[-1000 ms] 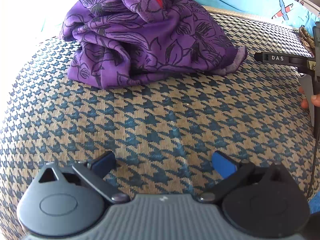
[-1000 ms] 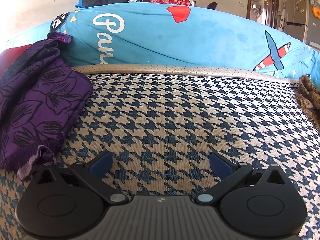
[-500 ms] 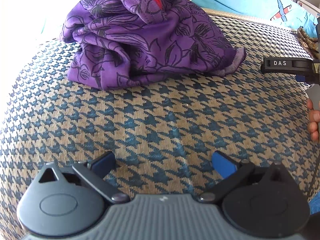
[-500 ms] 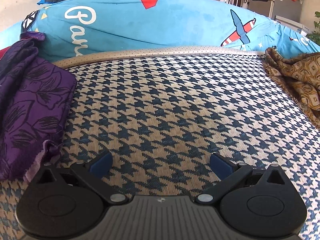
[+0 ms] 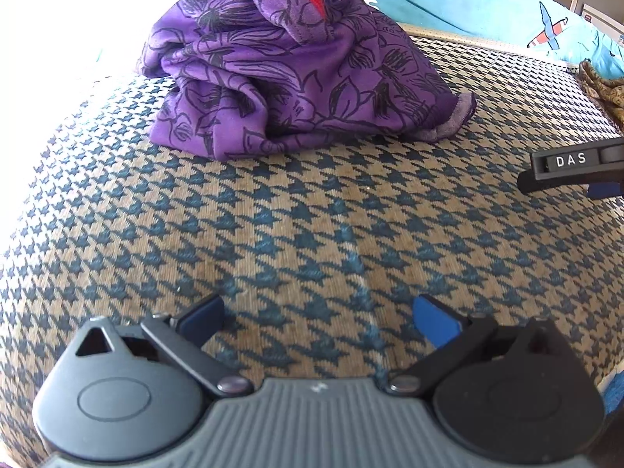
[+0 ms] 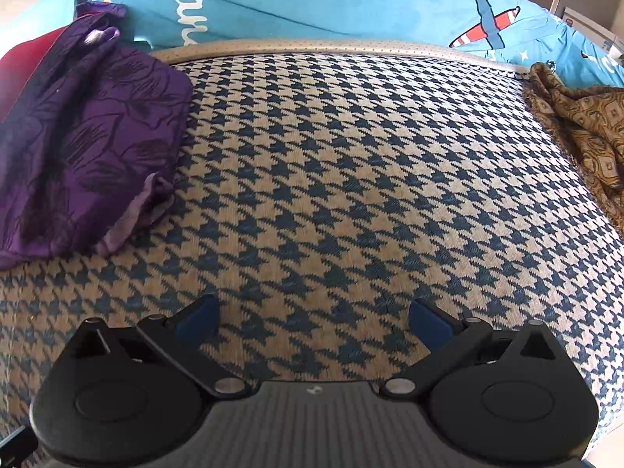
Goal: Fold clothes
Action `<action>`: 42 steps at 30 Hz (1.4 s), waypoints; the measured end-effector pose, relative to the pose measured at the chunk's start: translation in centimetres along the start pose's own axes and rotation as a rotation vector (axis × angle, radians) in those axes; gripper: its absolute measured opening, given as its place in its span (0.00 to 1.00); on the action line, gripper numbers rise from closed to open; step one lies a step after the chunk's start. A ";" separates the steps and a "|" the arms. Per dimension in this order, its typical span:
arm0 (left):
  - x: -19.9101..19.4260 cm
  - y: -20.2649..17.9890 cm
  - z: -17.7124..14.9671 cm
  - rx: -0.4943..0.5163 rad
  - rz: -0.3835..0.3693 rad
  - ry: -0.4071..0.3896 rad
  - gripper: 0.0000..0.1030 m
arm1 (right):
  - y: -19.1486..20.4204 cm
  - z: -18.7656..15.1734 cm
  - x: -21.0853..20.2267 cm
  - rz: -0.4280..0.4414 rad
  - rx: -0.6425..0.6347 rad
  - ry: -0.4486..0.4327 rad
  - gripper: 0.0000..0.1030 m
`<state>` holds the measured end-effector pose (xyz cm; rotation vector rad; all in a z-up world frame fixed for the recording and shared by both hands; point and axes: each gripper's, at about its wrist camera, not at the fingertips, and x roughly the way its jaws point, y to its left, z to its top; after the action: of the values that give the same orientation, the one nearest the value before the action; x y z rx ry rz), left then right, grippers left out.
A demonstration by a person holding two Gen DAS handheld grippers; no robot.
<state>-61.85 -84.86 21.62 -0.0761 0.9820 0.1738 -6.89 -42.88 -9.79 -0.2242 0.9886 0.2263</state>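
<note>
1. Now we hover both grippers, left [image 5: 318, 318] and right [image 6: 314, 319], fingers spread and empty, over the bed [image 6: 351, 179]
2. Next we judge: reach the crumpled purple garment [image 5: 296, 78] lying ahead-left and pinch its hem

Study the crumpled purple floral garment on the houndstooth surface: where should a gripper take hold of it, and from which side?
Grip the loose hem corner of the purple garment, the flap lying flat on the houndstooth surface at its near right. It sticks out thin and free of the bunched folds. The open right gripper sits nearest; come in low from the right.
</note>
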 end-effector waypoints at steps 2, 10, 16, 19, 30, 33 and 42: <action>-3.7 -2.8 -2.1 -0.013 0.009 0.002 1.00 | 0.2 -0.6 -0.5 0.020 0.009 0.031 1.00; -13.1 -9.2 -6.2 -0.107 0.058 0.031 1.00 | 2.1 -3.3 -3.6 0.076 -0.018 0.034 1.00; -8.5 -2.7 -1.8 -0.154 0.089 0.009 1.00 | 3.4 -5.6 -6.5 0.150 -0.023 -0.005 1.00; -6.8 -0.7 -1.2 -0.175 0.111 -0.005 1.00 | 3.7 -6.6 -7.7 0.173 -0.038 -0.025 1.00; -10.7 -4.0 -2.7 -0.226 0.196 -0.042 1.00 | 4.6 -8.3 -9.1 0.177 -0.074 -0.058 1.00; -8.8 -1.5 -0.7 -0.230 0.210 -0.046 1.00 | 4.8 -7.8 -8.6 0.188 -0.071 -0.059 1.00; -5.8 4.9 2.5 -0.258 0.184 -0.039 1.00 | 5.3 -8.0 -9.3 0.202 -0.078 -0.071 1.00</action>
<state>-63.82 -80.31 27.97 -0.2180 0.9231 0.4693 -19.67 -40.96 -6.63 -0.1856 0.9332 0.4549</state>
